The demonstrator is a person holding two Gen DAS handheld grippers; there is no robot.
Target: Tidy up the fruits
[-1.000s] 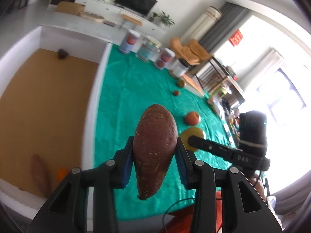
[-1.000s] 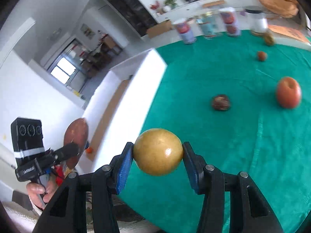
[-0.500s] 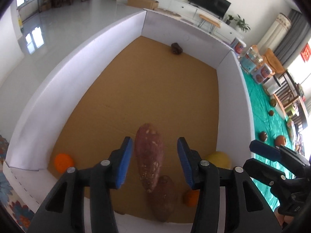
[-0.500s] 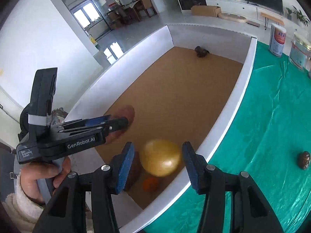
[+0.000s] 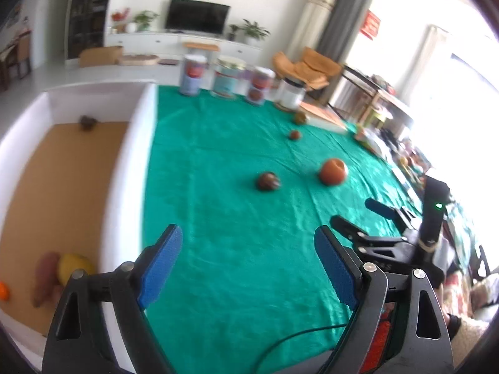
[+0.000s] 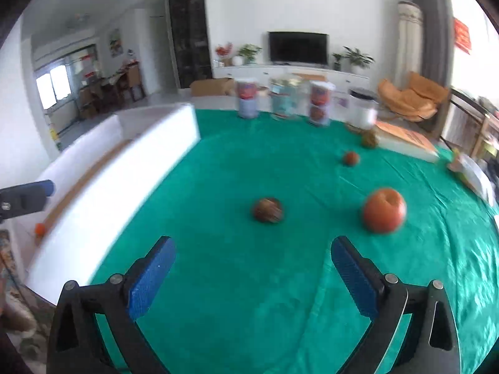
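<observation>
My left gripper (image 5: 248, 268) hangs over the green cloth with its jaws opening and nothing between them. The right gripper (image 6: 252, 277) is likewise opening and empty; it also shows at the right of the left wrist view as the right gripper (image 5: 371, 215). A dark brown fruit (image 6: 268, 210) and a red apple (image 6: 384, 209) lie ahead on the cloth. In the white-walled box (image 5: 124, 187) lie a sweet potato (image 5: 45, 272), a yellow fruit (image 5: 75, 266) and an orange (image 5: 3, 290).
Several tins (image 6: 248, 98) and a white jar (image 6: 361, 109) stand along the cloth's far edge. Two small fruits (image 6: 351, 158) lie near a flat board (image 6: 405, 141) at the back right. A dark fruit (image 5: 86, 122) sits in the box's far corner.
Both grippers swung over the box, let go of the sweet potato and the yellow fruit there, then swung back over the green cloth with jaws wide.
</observation>
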